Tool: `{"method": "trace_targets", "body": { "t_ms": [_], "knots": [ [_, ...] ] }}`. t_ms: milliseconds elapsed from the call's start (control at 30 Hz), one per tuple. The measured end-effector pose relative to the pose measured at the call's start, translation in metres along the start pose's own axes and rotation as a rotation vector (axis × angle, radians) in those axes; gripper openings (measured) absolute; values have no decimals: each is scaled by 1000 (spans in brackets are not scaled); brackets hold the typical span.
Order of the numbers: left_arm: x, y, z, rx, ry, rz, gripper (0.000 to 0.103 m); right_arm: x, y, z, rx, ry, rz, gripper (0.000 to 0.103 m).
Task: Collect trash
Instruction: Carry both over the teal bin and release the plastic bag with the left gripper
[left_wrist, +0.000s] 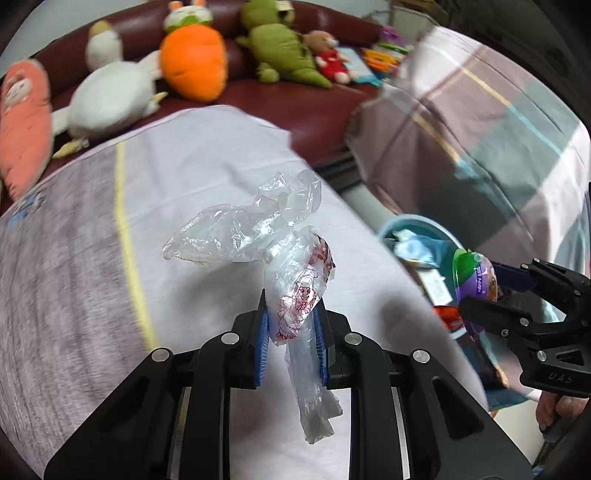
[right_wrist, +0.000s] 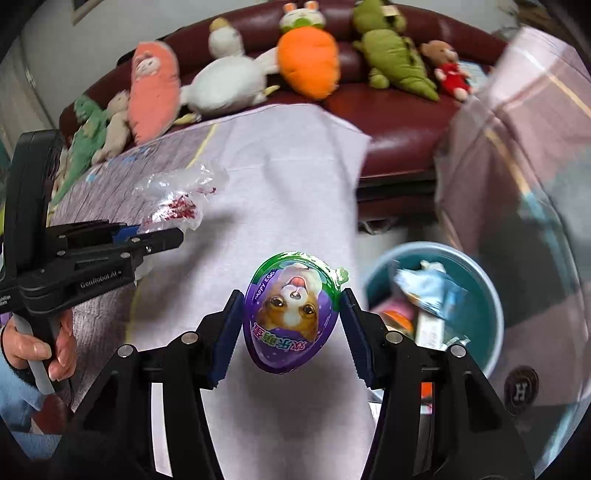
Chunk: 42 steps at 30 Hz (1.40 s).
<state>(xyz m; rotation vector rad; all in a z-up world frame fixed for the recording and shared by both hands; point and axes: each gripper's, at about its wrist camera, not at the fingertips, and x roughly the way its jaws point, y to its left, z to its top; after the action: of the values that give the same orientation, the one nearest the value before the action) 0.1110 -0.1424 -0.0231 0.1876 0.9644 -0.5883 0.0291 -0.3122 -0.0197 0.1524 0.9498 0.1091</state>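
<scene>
**Both grippers loaded beside the bin**

A crumpled clear plastic bag with red print (left_wrist: 295, 291) is clamped between the blue pads of the left gripper (left_wrist: 293, 343), above a pale lilac cloth with a yellow stripe (left_wrist: 207, 166). A purple egg-shaped toy package showing a dog (right_wrist: 291, 314) is gripped by the right gripper (right_wrist: 291, 328). A round teal bin holding wrappers (right_wrist: 476, 295) is seen just right of the cloth. Plush toys, among them an orange carrot (right_wrist: 308, 61), are lined along a dark red sofa (right_wrist: 399, 110).

Dark red leather sofa (right_wrist: 399, 122) behind a cloth-covered table (right_wrist: 295, 206)
</scene>
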Motion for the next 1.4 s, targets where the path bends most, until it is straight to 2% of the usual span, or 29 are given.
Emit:
{"method": "trace_targets", "body": {
  "t_ms": [267, 600, 867, 1133, 1200, 1233, 1267, 1333, 1400],
  "knots": [
    [29, -71, 11, 96, 51, -33, 22, -24, -74, -25, 113, -27, -30, 51],
    [73, -131, 16, 188, 131, -83, 22, -46, -154, -47, 250, -53, -105, 51],
    [105, -165, 18, 238, 188, -141, 22, -40, -177, -48, 275, -35, -123, 51],
    [135, -178, 20, 250, 246, -181, 25, -31, -188, -47, 289, -16, -130, 51],
    [138, -179, 20, 249, 248, -176, 31, -28, -189, -47, 291, -9, -132, 51],
    [139, -178, 20, 247, 247, -175, 41, -28, -190, -47, 291, -8, -133, 51],
    [139, -177, 20, 244, 246, -172, 55, -27, -191, -47, 292, -6, -134, 51],
    [136, -176, 21, 247, 230, -159, 68, -26, -191, -45, 292, -5, -134, 51],
    [130, -174, 23, 250, 207, -151, 72, -25, -191, -44, 290, -4, -134, 51]
  ]
}}
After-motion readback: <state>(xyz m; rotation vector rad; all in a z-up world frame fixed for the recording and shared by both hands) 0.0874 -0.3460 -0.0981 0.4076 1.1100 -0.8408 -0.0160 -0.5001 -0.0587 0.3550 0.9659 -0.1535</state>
